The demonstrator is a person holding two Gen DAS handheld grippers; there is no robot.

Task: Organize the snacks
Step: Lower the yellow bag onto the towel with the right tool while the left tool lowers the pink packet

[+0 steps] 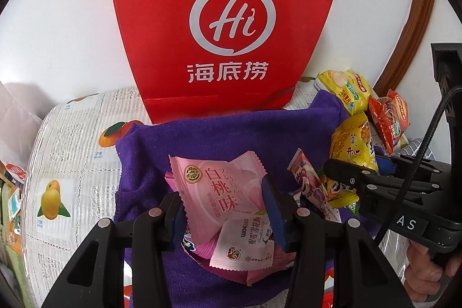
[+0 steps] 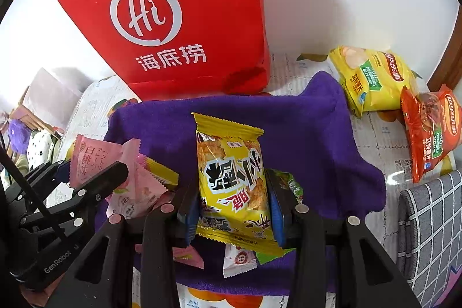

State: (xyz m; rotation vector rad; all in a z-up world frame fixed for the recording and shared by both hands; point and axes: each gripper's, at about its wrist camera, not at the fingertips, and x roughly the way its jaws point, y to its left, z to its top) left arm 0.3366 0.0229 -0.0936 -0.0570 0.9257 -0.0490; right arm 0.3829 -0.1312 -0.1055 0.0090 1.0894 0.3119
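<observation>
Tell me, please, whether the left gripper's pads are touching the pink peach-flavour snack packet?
Touching. The left wrist view shows the left gripper with both blue pads pressed against the sides of the pink peach-flavour snack packet, which crumples between them.

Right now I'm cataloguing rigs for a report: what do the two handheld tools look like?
Both are black plastic tools with blue finger pads and silver rivets. The right tool trails a black braided cable. The left tool has white "GenRobot" lettering on its body.
</observation>
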